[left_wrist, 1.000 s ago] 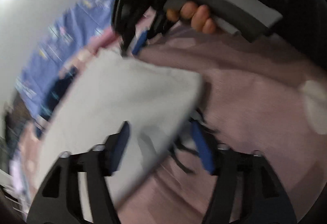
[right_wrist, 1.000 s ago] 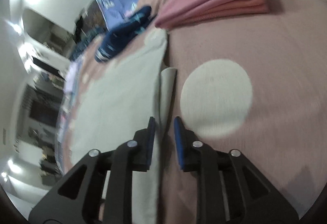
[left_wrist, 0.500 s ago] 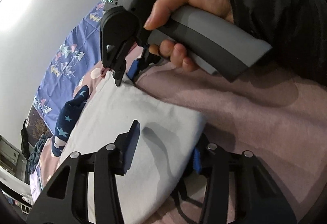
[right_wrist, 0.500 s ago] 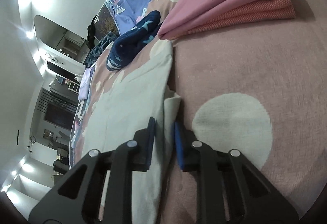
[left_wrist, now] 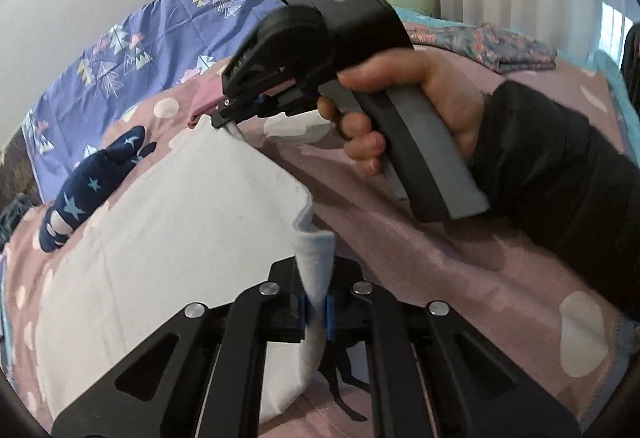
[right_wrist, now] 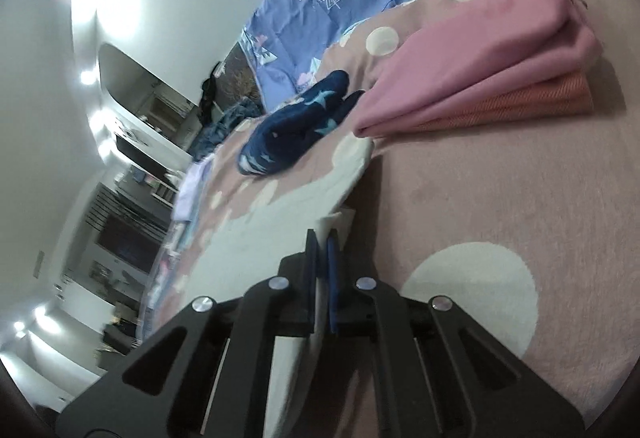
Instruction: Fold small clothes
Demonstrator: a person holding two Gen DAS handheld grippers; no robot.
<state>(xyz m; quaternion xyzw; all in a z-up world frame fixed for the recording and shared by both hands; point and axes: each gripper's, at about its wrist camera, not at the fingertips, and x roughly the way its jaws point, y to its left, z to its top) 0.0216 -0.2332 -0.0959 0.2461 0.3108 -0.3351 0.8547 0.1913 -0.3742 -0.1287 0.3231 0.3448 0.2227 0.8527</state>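
Pinching soft pale cloth [left_wrist: 192, 222], both claws.

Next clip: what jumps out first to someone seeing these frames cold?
The white cloth spread on the pink dotted bedspread, with both grippers shut on its near edge: the left gripper and the right gripper. Behind it lie a navy star-print garment and a folded pink stack.
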